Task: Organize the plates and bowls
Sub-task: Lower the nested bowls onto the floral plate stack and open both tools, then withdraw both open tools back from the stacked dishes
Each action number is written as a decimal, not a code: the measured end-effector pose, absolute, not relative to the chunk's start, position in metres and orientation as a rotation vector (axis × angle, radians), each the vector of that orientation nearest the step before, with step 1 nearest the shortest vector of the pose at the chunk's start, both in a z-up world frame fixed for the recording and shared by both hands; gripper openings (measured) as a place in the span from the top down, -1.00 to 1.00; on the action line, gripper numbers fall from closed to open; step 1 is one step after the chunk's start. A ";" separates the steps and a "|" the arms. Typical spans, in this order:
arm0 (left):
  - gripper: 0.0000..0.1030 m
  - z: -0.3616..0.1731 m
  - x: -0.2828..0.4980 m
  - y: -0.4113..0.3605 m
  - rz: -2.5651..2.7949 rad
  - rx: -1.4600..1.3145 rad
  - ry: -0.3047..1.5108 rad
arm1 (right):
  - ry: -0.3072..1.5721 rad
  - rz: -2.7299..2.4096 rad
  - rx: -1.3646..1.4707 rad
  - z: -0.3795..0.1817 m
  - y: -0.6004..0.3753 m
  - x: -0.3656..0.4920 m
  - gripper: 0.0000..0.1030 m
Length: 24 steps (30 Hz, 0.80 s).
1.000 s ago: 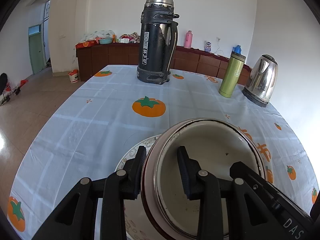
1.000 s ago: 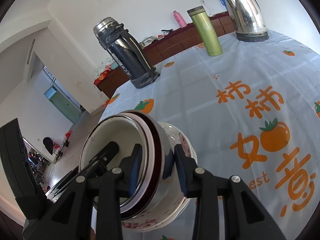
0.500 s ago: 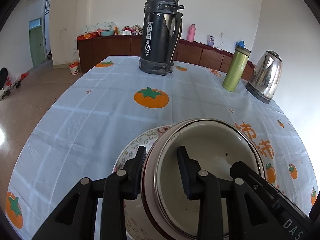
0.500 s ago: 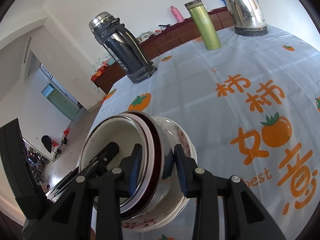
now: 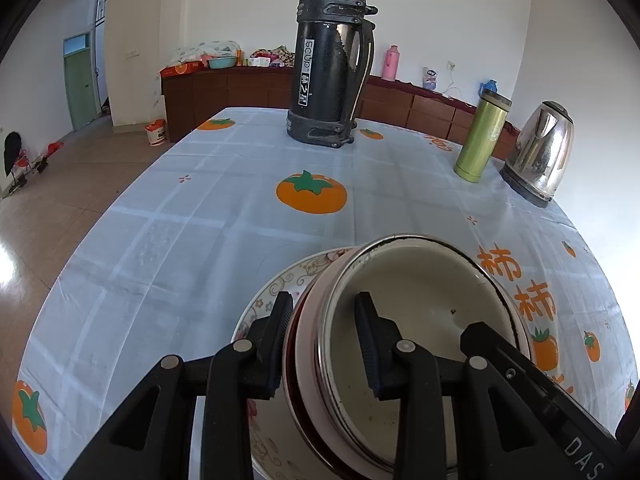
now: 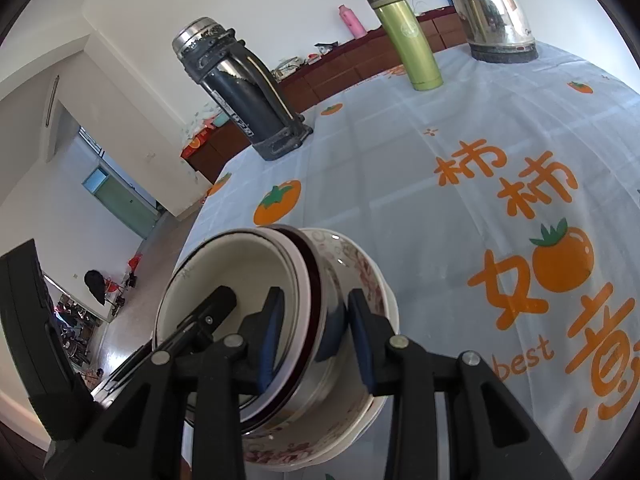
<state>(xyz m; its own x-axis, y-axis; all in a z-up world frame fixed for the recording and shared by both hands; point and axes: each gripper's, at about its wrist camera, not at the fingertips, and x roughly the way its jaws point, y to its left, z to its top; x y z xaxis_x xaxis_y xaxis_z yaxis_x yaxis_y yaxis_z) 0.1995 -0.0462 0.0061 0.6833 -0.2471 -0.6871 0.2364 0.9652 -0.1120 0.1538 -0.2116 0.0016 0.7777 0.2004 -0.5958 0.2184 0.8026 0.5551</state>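
Observation:
A nested stack of bowls (image 5: 424,320) with a cream inside and dark red rim sits in a floral plate (image 5: 276,292). My left gripper (image 5: 324,340) is shut on the stack's near-left rim, one finger outside and one inside. My right gripper (image 6: 314,336) is shut on the opposite rim of the same bowl stack (image 6: 248,276), over the floral plate (image 6: 360,276). The left gripper's finger (image 6: 208,312) shows inside the bowl in the right wrist view.
On the persimmon-print tablecloth (image 5: 224,208) stand a tall black thermos (image 5: 332,64), a green flask (image 5: 482,136) and a steel kettle (image 5: 540,152) at the far side. A wooden sideboard (image 5: 240,88) runs behind. The table's left edge drops to tiled floor.
Both grippers, with the bowls held, have moved slightly forward over the table and the view has tilted. The grips have not changed.

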 end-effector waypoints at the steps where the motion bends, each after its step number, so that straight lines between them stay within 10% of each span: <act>1: 0.34 0.006 0.199 -0.046 -0.271 -0.017 0.772 | 0.690 -0.009 0.654 0.001 -0.212 0.154 0.33; 7: 0.29 0.003 0.200 -0.041 -0.287 -0.051 0.781 | 0.650 0.018 0.674 -0.002 -0.213 0.149 0.24; 15: -0.45 0.020 0.181 -0.033 -0.254 -0.046 0.643 | 0.520 -0.018 0.628 0.011 -0.215 0.127 -0.21; 24: -0.50 0.024 0.165 -0.034 -0.257 -0.005 0.546 | 0.487 -0.063 0.597 0.011 -0.220 0.113 -0.43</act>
<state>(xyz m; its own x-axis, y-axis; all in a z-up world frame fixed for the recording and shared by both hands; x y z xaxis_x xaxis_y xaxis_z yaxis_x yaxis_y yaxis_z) 0.1653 -0.0342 0.0240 0.8232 -0.2429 -0.5132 0.2401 0.9680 -0.0730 0.1126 -0.2200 0.0107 0.8854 0.0815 -0.4576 0.1949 0.8286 0.5247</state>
